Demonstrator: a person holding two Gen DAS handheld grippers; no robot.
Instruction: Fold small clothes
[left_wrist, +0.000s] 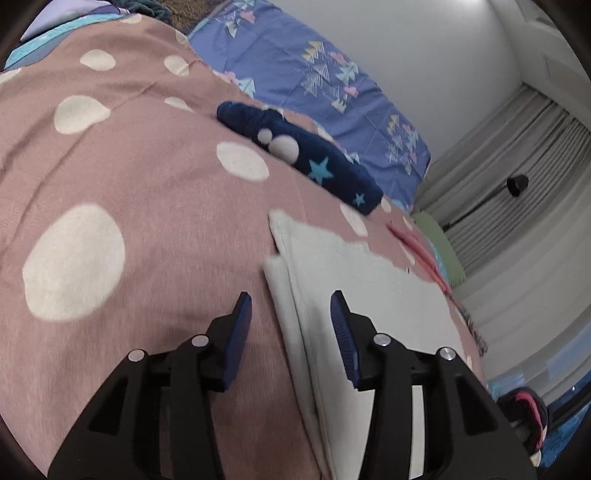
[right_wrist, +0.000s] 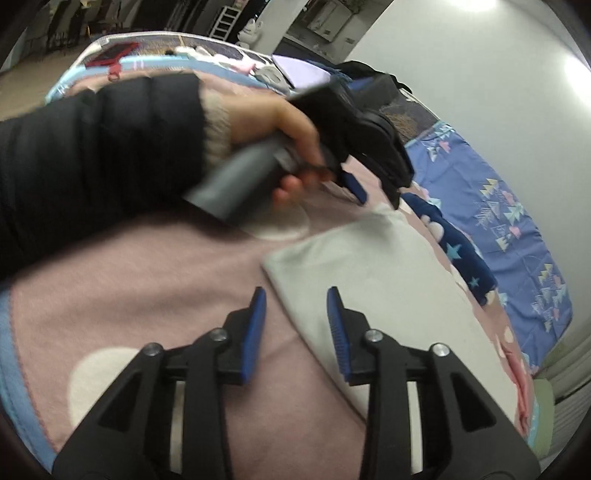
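Observation:
A white folded cloth (left_wrist: 354, 295) lies flat on the pink polka-dot blanket (left_wrist: 129, 184); it also shows in the right wrist view (right_wrist: 369, 273). My left gripper (left_wrist: 291, 299) is open and empty, hovering over the cloth's left folded edge. It shows in the right wrist view (right_wrist: 376, 192), held by a hand above the cloth's far corner. My right gripper (right_wrist: 295, 295) is open and empty, over the cloth's near left edge. A navy star-patterned garment (left_wrist: 303, 155) lies folded beyond the white cloth, also in the right wrist view (right_wrist: 458, 251).
A blue patterned sheet (left_wrist: 314, 81) covers the bed beyond the blanket, by the white wall (left_wrist: 443, 55). Grey curtains (left_wrist: 517, 184) hang at right. The blanket's pink surface shows in the right wrist view (right_wrist: 147, 288). A red phone (right_wrist: 110, 53) and clutter lie at the far end.

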